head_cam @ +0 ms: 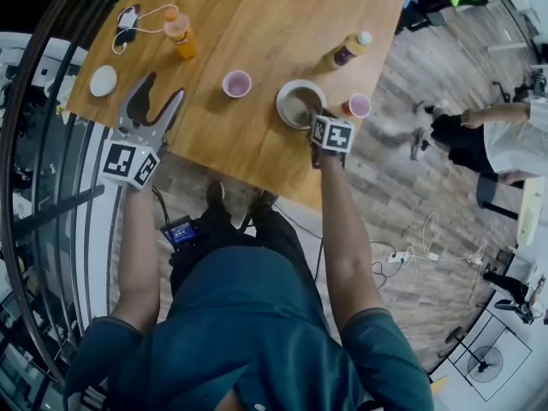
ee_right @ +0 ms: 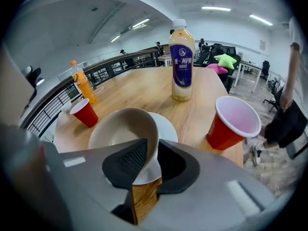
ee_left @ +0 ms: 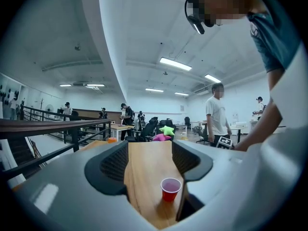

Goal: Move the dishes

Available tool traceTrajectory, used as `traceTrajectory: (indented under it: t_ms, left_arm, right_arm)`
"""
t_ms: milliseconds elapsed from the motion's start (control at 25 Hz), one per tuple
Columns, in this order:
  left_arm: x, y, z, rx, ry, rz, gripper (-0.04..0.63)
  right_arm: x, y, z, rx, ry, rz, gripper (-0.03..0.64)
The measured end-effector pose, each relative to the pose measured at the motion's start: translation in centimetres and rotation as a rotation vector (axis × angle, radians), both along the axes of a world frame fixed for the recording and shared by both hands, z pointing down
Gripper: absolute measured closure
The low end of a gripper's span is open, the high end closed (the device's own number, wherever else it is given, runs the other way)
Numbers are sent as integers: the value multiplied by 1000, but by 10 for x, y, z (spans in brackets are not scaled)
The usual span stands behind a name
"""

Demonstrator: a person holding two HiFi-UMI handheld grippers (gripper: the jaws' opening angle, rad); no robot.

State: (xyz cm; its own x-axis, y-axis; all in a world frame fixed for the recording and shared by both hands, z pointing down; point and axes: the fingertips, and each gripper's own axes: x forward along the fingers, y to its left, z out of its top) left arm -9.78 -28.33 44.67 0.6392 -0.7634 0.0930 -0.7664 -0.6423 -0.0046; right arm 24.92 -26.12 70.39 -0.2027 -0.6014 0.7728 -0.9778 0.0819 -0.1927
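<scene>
- Pinched the near rim of the beige bowl (ee_right: 120, 129) with the right gripper (ee_right: 153, 147): one finger inside the wall, the other outside, pads closed on it.
- Found the bowl on a white plate (ee_right: 167, 126), close to the near edge of the table (head_cam: 257, 24) and towards its right-hand end in the head view.
- Could not tell whether the bowl's base rested flat on the plate or stood tipped.
- Held the left gripper (head_cam: 163, 90) over the table's near left part, fingers spread wide, nothing pressed between them.
- Saw, in the left gripper view, a red cup (ee_left: 170, 189) upright on the table beyond those spread fingers, touched by neither pad.
- Placed that cup, from the head view, left of the plate and apart from it.
- Noted a second red cup (ee_right: 233, 121) upright just beside the plate on its right.
- Saw a blue-labelled bottle of pale drink (ee_right: 182, 61) upright behind the plate, white cap on.
- Saw an orange bottle (head_cam: 180, 34) farther left, towards the table's far side.
- Spotted a small white dish (head_cam: 104, 80) by the table's left edge, well apart from the bowl.
- Made out a person (head_cam: 505, 139) on the wooden floor to the right of the table.
</scene>
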Motion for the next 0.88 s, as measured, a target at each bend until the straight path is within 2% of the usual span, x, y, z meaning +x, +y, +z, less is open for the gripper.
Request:
traceTrajectory:
  t_ms: [80, 320, 640, 880]
  left_arm:
    - [-4, 2, 1, -6, 0, -2, 322]
    - [-19, 6, 7, -16, 9, -11, 321]
    - [-33, 13, -1, -9, 23, -30, 321]
    - [-50, 15, -5, -3, 36, -47, 321]
  right_arm:
    - [2, 1, 1, -22, -10, 28, 563]
    - [-1, -1, -8, -72, -53, 89, 597]
    - [-24, 1, -46, -78, -90, 44, 597]
    - [-66, 6, -56, -94, -113, -23, 597]
